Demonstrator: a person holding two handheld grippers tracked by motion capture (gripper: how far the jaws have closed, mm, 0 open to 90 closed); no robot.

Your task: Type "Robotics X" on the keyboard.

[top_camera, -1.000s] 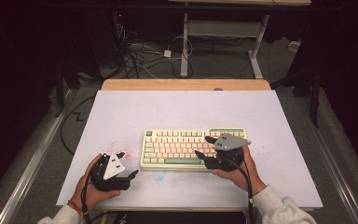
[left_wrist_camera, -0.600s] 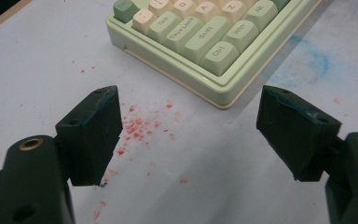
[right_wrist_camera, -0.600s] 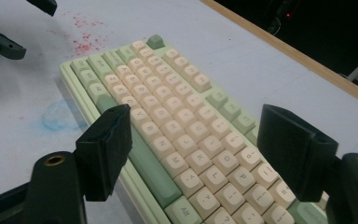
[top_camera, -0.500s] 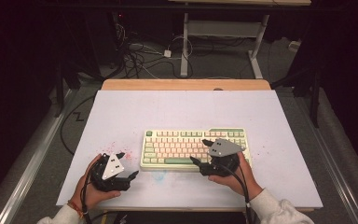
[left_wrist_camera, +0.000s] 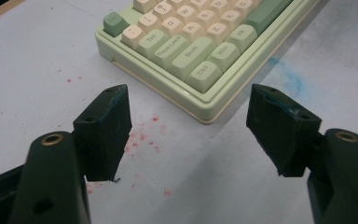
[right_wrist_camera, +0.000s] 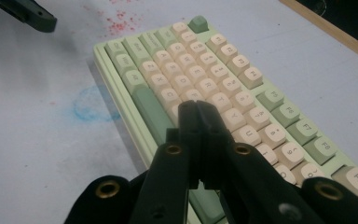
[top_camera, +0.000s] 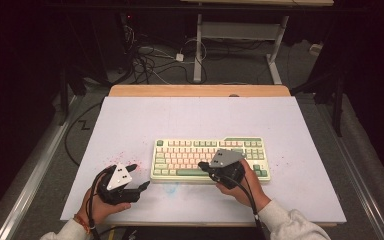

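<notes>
Right claw (right_wrist_camera: 198, 109) now closed over keyboard (right_wrist_camera: 223, 84)

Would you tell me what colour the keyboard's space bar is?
The space bar is sage green, clearest in the right gripper view.

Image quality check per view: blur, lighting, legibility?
High view: table bright, surroundings dark, keyboard legends too small to read. Left gripper view: key legends sharp, near jaws slightly soft. Right gripper view: right gripper shut and dark against the keys, far keys softer.

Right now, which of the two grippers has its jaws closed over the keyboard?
The right gripper: its jaws are pressed together above the keyboard. The left gripper stands open beside it.
</notes>
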